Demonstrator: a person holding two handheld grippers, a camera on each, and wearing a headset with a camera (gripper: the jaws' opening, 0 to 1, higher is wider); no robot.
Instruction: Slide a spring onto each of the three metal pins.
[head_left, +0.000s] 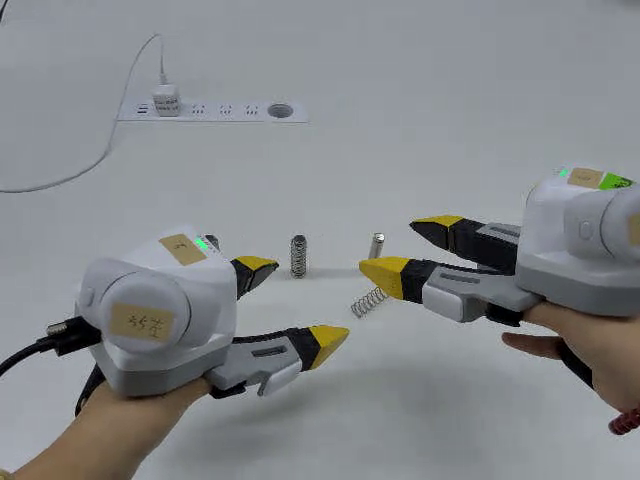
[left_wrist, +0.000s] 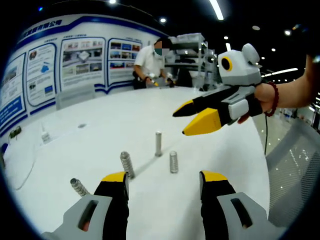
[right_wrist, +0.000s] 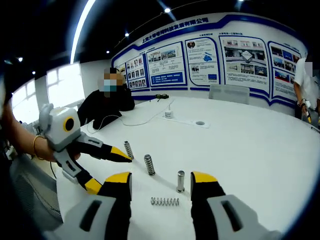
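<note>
Three metal pins stand in a row on the white table. The middle pin (head_left: 298, 256) (right_wrist: 148, 164) wears a spring, and so does the left pin (right_wrist: 128, 149) (left_wrist: 78, 186). The right pin (head_left: 377, 245) (right_wrist: 180, 181) (left_wrist: 158, 143) is bare. A loose spring (head_left: 369, 300) (right_wrist: 165, 201) lies flat just in front of the bare pin. My left gripper (head_left: 292, 302) (left_wrist: 165, 177) hovers open and empty near the left and middle pins. My right gripper (head_left: 410, 246) (right_wrist: 161, 177) is open and empty, its jaws pointing at the bare pin and the loose spring.
A power strip (head_left: 210, 108) with a white charger and cable lies at the table's far side. One person (right_wrist: 107, 102) sits at the far table edge, another person (left_wrist: 152, 62) stands behind it.
</note>
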